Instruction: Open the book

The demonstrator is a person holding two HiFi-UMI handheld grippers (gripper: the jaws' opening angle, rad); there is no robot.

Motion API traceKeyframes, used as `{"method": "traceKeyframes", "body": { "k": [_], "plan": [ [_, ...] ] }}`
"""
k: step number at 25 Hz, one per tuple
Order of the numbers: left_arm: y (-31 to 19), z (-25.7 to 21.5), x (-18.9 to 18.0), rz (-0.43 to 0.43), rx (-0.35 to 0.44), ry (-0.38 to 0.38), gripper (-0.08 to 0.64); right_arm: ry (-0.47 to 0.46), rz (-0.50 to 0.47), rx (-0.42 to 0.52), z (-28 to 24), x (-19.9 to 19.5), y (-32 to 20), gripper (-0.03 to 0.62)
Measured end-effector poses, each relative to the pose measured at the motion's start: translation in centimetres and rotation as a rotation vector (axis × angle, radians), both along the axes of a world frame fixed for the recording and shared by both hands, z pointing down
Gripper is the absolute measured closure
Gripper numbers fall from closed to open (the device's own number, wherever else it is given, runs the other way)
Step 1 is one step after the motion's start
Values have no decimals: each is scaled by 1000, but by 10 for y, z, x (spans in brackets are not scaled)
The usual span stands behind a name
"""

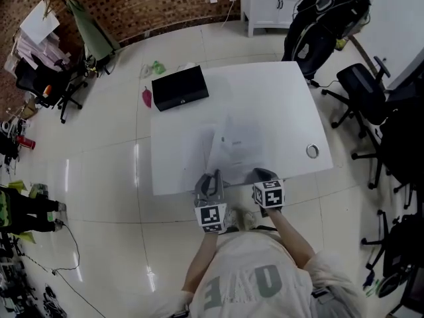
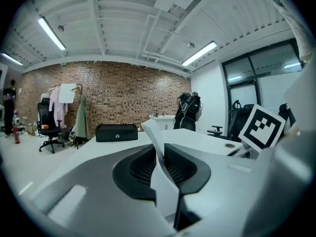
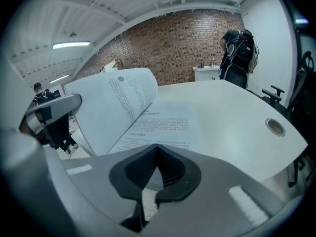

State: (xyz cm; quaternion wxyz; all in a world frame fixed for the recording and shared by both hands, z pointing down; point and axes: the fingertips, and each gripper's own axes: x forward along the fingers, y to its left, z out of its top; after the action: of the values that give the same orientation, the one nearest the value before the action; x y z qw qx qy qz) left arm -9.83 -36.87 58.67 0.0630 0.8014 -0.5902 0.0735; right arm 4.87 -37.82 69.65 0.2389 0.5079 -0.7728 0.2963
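Pinching a single white page [image 2: 154,132] between nearly closed jaws, the left gripper [image 1: 211,179] [image 2: 161,151] sits at the near edge of the table [image 1: 265,98], at about 6 o'clock in the head view. The thin, smooth sheet stands upright between the ribbed black pads. Just beside it, toward 5 o'clock, the right gripper [image 1: 264,175] [image 3: 157,148] has its jaws brought together at the tips with nothing between them, poised over the near edge of the book [image 1: 228,148] [image 3: 159,123].

The book lies open on the table's front half. Its right side is flat, with printed lines showing, and the lifted page curls up in a soft arc at 10 o'clock in the right gripper view.

The glossy white tabletop spreads bare around the book toward 12 and 2 o'clock. A round metal-rimmed grommet [image 1: 312,151] [image 3: 275,126] sits near the right edge at 3 o'clock. A rectangular black case [image 1: 180,87] [image 2: 116,132] rests at the far-left corner, near 11 o'clock, well apart from the book. Beyond the table, a black office chair [image 1: 358,88] stands at 2 o'clock and a brick wall [image 1: 152,2] closes the room at 12 o'clock.
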Motion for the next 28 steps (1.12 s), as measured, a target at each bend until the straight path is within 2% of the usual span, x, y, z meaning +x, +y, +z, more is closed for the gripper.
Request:
{"method": "traceKeyframes", "body": {
  "k": [6, 12, 21, 24, 26, 28],
  "plan": [
    [8, 16, -38, -101, -56, 61, 476, 25, -26, -27, 8, -9, 6, 588],
    [16, 37, -62, -176, -100, 107, 456, 10, -17, -22, 8, -8, 7, 588],
    [25, 73, -83, -272, -187, 122, 408, 0, -13, -23, 8, -9, 7, 588],
    [24, 82, -85, -301, -212, 108, 359, -2, -14, -22, 9, -8, 7, 588],
    [25, 88, -86, -323, -234, 56, 343, 0, -16, -21, 8, -8, 8, 588],
    [26, 98, -90, -341, -272, -28, 223, 3, -19, -20, 8, -8, 8, 588]
  ]
}}
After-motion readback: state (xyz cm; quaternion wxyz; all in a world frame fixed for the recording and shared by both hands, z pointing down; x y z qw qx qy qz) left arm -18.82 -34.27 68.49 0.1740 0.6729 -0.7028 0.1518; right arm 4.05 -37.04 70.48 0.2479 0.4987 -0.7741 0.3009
